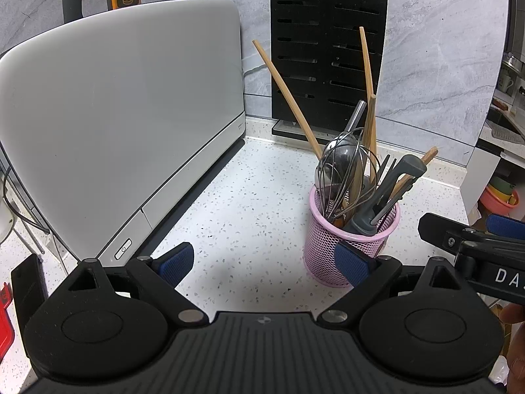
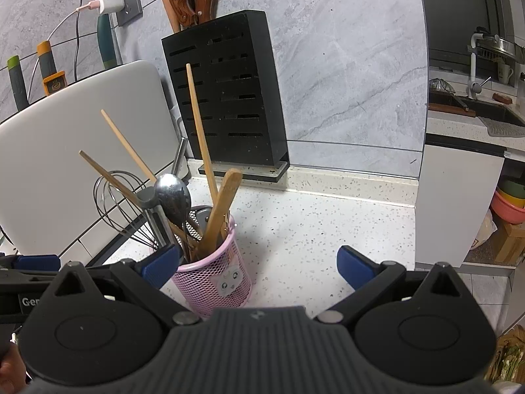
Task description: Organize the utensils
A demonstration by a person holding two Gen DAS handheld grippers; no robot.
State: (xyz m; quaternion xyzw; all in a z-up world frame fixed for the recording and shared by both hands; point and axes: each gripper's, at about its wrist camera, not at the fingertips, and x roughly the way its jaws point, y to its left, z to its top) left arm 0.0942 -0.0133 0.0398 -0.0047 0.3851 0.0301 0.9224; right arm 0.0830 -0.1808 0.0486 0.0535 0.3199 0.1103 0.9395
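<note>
I have both grippers low over the speckled counter [image 2: 328,216], and each holds nothing. My left gripper [image 1: 264,262] is spread wide, its right pad [image 1: 351,262] just in front of the pink mesh cup [image 1: 331,239]. My right gripper [image 2: 259,262] is spread too, with its left pad [image 2: 162,262] at the cup's [image 2: 216,275] rim; I cannot tell if it touches.

The cup stands upright on the counter near the black knife block [image 1: 328,55] and right of the white appliance [image 1: 124,115]. Packed into it are a whisk [image 1: 344,170], a steel spoon [image 2: 172,193], chopsticks [image 1: 283,98], a wooden spatula [image 2: 221,210] and a grey-handled tool [image 1: 387,193], all leaning outward.
</note>
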